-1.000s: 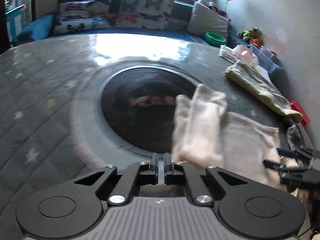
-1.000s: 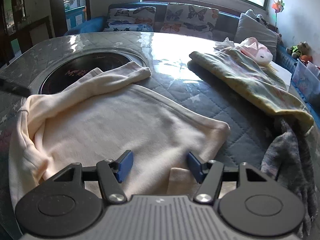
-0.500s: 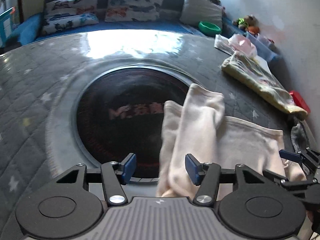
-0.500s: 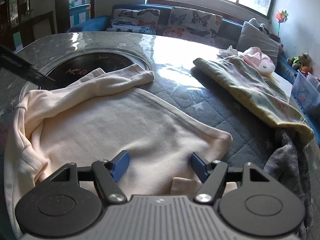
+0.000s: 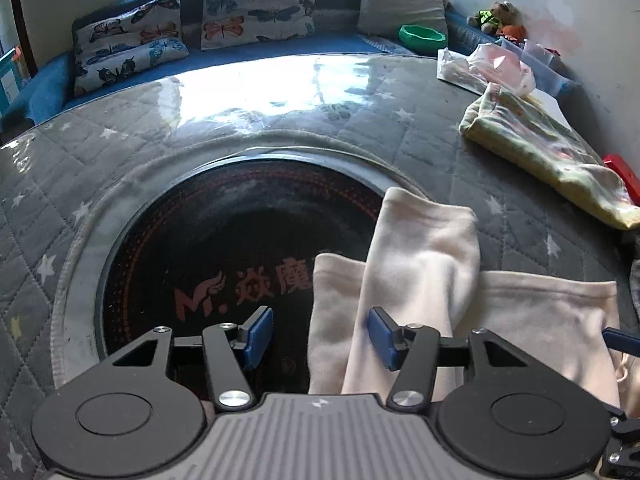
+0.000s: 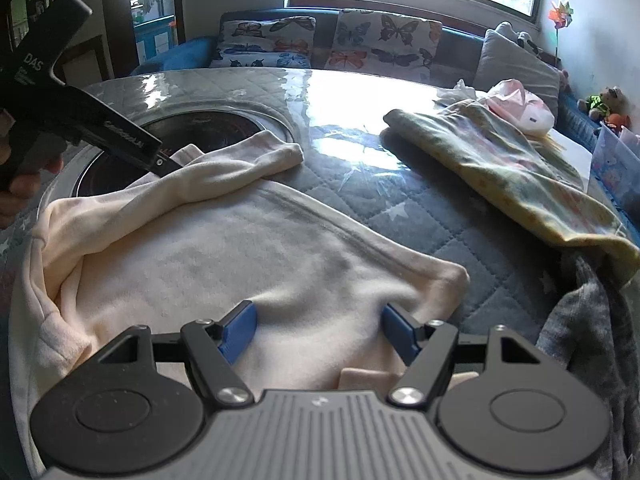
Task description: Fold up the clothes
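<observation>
Black tongs (image 5: 320, 336), blue pads (image 5: 259, 334)

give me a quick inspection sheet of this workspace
surface: grey quilted table cover with a round dark glass inset
job's things: cream sweatshirt lying flat, sleeve folded across it
clutter: yellow patterned garment, grey knit, pink item
grippers: left gripper open, right gripper open over the sweatshirt
cables: nothing seen
surroundings: blue sofa, butterfly cushions, window, green bowl, soft toys
</observation>
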